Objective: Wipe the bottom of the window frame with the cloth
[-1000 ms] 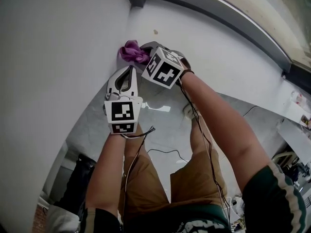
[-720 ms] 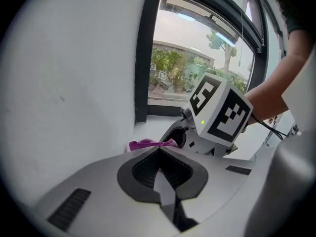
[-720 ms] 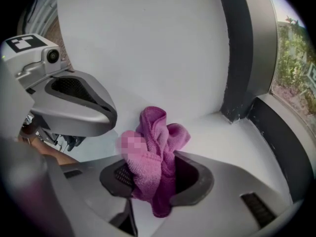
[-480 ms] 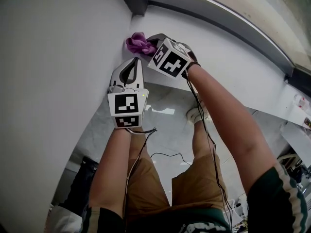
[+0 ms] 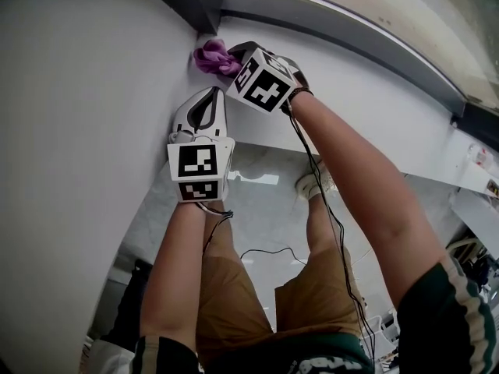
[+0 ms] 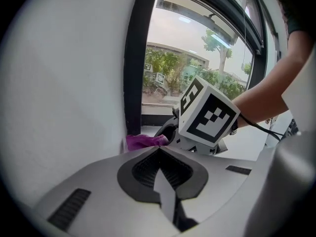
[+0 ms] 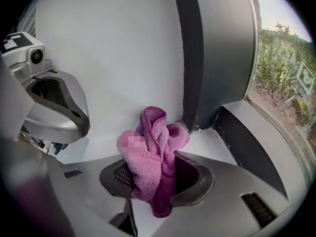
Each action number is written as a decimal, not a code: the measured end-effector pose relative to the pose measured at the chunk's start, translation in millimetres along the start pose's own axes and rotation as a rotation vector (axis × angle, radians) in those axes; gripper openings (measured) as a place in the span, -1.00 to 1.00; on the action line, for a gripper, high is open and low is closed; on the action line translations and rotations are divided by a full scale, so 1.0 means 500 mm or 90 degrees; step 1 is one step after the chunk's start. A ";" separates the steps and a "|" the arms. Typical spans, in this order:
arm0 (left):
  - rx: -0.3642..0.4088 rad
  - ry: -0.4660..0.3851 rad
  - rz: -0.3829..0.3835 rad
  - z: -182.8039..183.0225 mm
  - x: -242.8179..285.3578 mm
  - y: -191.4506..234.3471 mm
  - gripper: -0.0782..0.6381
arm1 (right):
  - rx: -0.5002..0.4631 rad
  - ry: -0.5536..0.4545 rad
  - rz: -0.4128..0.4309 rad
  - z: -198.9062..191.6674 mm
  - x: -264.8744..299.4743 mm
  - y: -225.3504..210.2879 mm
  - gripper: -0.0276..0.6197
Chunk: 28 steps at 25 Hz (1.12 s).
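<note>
A purple cloth (image 5: 212, 55) is bunched in the corner where the white sill (image 5: 366, 84) meets the dark window frame (image 5: 191, 2). My right gripper (image 5: 231, 59) is shut on the cloth and presses it against the corner. In the right gripper view the cloth (image 7: 153, 152) bulges out between the jaws of the right gripper (image 7: 158, 174), right beside the frame's upright (image 7: 217, 58) and bottom rail (image 7: 249, 139). My left gripper (image 5: 212, 93) hangs just below and left of it, shut and holding nothing. The left gripper view shows the cloth (image 6: 143, 141) beyond its closed tips.
A white wall (image 5: 70, 131) runs along the left, close to the left gripper. The bottom rail of the frame (image 5: 351, 26) stretches away to the right. Below are a pale floor (image 5: 265, 201), the person's legs and a black cable (image 5: 265, 249).
Both grippers and the cloth have shifted up toward the frame corner; the cloth now sits tight against the dark upright.
</note>
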<state>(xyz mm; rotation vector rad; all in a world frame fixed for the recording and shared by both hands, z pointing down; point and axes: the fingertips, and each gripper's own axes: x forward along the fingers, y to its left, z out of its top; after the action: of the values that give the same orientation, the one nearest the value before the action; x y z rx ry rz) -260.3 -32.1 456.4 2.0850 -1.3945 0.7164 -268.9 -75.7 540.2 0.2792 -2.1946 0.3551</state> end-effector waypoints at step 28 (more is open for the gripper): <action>0.032 0.022 -0.018 0.044 0.043 -0.053 -0.77 | 0.090 0.002 -0.076 -0.079 -0.069 -0.081 -0.39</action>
<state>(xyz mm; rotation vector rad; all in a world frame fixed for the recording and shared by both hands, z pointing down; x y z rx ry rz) -225.3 -52.4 451.9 2.1165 -1.3387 0.7807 -206.4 -97.1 541.5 0.4845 -2.1418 0.4449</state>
